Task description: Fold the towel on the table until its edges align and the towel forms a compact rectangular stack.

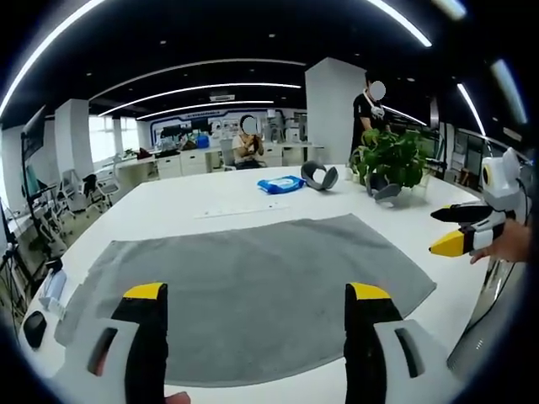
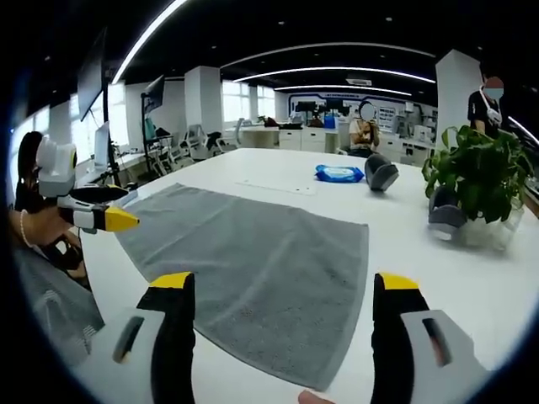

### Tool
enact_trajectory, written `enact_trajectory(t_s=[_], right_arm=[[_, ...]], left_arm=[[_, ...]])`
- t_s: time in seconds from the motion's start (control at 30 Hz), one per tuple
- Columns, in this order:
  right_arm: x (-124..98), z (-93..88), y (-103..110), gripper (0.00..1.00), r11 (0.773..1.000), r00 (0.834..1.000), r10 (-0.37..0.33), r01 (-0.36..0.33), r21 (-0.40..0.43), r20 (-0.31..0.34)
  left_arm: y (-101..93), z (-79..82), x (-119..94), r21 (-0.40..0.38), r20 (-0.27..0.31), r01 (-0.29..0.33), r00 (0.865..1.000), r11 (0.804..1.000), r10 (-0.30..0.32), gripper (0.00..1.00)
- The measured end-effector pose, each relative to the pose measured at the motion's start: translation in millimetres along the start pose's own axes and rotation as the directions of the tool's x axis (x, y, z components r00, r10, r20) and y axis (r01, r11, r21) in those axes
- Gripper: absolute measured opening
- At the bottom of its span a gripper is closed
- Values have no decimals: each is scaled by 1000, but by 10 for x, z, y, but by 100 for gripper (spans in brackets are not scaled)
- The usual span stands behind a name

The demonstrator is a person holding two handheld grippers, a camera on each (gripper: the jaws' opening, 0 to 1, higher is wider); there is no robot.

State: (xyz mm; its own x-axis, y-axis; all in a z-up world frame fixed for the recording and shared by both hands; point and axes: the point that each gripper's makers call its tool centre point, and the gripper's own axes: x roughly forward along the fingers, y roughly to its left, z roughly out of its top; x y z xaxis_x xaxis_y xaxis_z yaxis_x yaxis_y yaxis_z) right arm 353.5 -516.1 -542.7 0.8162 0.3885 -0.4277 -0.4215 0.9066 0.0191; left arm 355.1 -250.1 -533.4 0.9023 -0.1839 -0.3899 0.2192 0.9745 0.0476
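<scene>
A: Count entry. One grey towel (image 1: 253, 295), laid out flat in a single layer on the white table (image 1: 194, 206). No fold in it yet.

B: Confirmed from the right gripper view: same towel (image 2: 261, 269), one layer, its near corner reaching toward the table (image 2: 438, 278) edge between the jaws.

A: Grippers: two. Left gripper (image 1: 257, 337), jaws spread wide, yellow tips above the towel's near edge, nothing between them. Whether they touch the cloth, I cannot tell.

B: Right gripper (image 2: 282, 337), jaws likewise parted and holding nothing, over the towel's near corner. In the left gripper view the right gripper (image 1: 459, 229) comes in at the far right, off the towel's end, jaws apart, a hand (image 1: 505, 244) behind it.

A: And the left gripper (image 2: 105, 210) shows in the right gripper view at the left, by the towel's edge, jaws apart.

B: Other items on the table: one blue packet (image 2: 339, 173), one potted plant (image 2: 480, 181), two dark grey curved objects (image 2: 381, 172), one beside the packet, one in front of the plant.

A: People in the background: two. One seated (image 1: 249, 147) beyond the table, one standing (image 1: 368, 114) by the white pillar.
</scene>
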Motion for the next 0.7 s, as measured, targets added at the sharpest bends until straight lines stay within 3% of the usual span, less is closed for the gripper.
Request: enact_trajectory(t_s=[0.23,0.47,0.6,0.7], right_arm=[[-11,15,-54,84,1000,1000,-12,11,29,9],[-8,132,-197,67,994,998,-42,37,106,39],[68,65,-310,55,990,998,-54,55,133,-16],[120,-95,-393,44,982,995,-69,80,170,-72]], left_arm=[[-17,10,-4,-6,2,8,1000,1000,-8,82],[-5,51,-22,-17,19,4,1000,1000,-4,72],[-5,59,-31,-48,23,9,1000,999,-7,68],[-8,42,-30,-39,13,9,1000,999,-8,61]])
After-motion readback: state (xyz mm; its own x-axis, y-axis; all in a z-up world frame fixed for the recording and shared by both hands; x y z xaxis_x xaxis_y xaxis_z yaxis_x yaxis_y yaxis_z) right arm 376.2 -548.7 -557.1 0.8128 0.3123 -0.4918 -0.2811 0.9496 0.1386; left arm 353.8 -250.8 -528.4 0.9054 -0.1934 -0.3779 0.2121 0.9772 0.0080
